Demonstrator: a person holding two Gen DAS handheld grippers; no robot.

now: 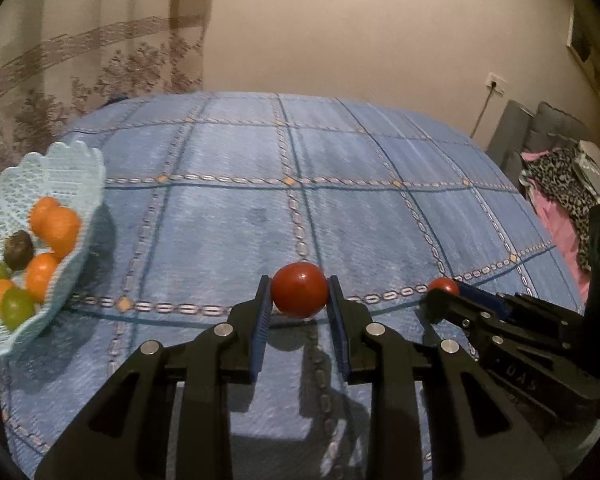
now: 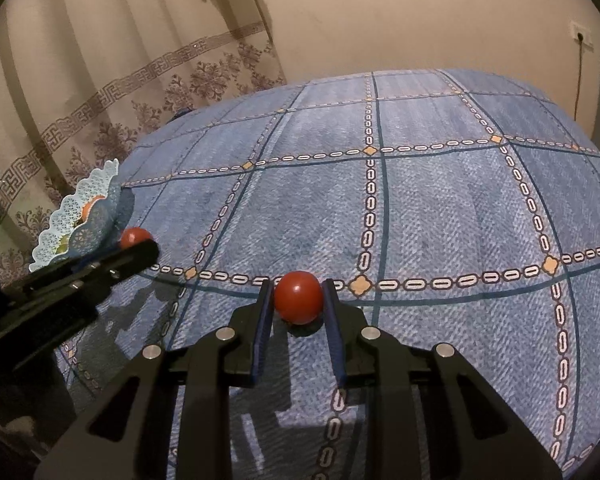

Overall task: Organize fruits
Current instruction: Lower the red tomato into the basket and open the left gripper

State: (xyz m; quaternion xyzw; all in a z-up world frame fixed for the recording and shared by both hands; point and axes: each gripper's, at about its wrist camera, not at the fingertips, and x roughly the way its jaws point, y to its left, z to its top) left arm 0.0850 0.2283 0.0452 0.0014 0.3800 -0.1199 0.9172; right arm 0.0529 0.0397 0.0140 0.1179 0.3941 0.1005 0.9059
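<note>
The left gripper [image 1: 299, 292] is holding a red tomato [image 1: 299, 289] between its blue-padded fingers [image 1: 263, 312], which are pressing on both sides of the fruit, just over the blue checked cloth covering the table [image 1: 300, 160]. The right gripper [image 2: 299, 298] is doing the same with a second red tomato [image 2: 298, 297]: its fingers [image 2: 265, 312] are closing narrowly on the fruit, and a small shadow is lying on the cloth right under it. In the left wrist view, the right gripper is appearing at 4 o'clock, with its tomato partly hidden behind the black finger. In the right wrist view, the left gripper is appearing at 9 o'clock, and its tomato is showing just beside the basket. The light blue lace-pattern basket [image 1: 80, 176] is standing on the table at 9 o'clock in the left view, well apart from the left gripper. Inside it, several orange fruits [image 1: 60, 228], two green fruits [image 1: 17, 307] and one dark brown fruit [image 1: 18, 249] are lying close together. A patterned curtain [image 2: 100, 100] is hanging behind the table, and some clothes [image 1: 560, 184] are lying at 3 o'clock in the left view.
</note>
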